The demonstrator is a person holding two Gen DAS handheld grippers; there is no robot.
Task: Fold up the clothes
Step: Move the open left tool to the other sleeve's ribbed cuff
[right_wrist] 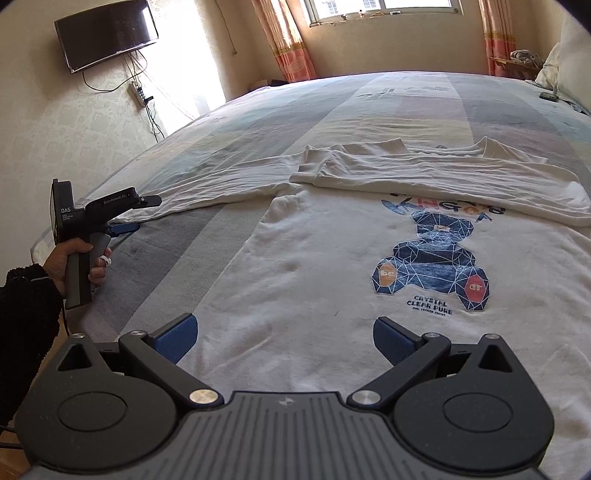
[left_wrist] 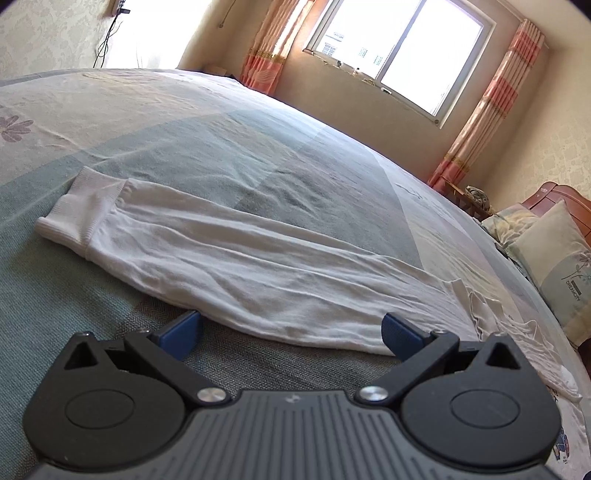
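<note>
Left wrist view
Left hand-held gripper (left_wrist: 291, 332): your jaws are spread wide and hold nothing; the blue pads (left_wrist: 183, 330) sit low over the bed (left_wrist: 221, 147).
Sleeve (left_wrist: 229, 258): it lies flat straight ahead of your fingers, running from far left to near right; its near edge is just beyond the pads, and whether they touch it cannot be told.
Cuff (left_wrist: 77, 206): the ribbed end lies ahead and to the left, well apart from the left pad.
Bed cover: green and grey blocks pass under your gripper and beyond the sleeve.
Pillows (left_wrist: 550, 254): far to the right, at the bed's edge.
Window (left_wrist: 399, 51): far ahead, above the bed, with a striped curtain (left_wrist: 487, 110) on each side.

Right wrist view
Right hand-held gripper (right_wrist: 284, 341): your jaws are wide apart and empty, poised over the lower part of the shirt (right_wrist: 295, 266).
Shirt: white, spread face up on the bed (right_wrist: 406, 99) directly ahead and under your fingers; its blue bear print (right_wrist: 432, 258) lies ahead and to the right.
Folded sleeve (right_wrist: 424, 173): it lies across the chest beyond the print, with its cuff pointing left.
Other sleeve (right_wrist: 207, 184): it stretches away to the left, ahead of you, toward your other gripper.
Left hand-held gripper (right_wrist: 136, 214): far left, held by your hand (right_wrist: 77, 258) in a dark sleeve (right_wrist: 26, 325), with its fingers at the end of that outstretched sleeve.
TV (right_wrist: 107, 33): on the wall far ahead to the left.
</note>
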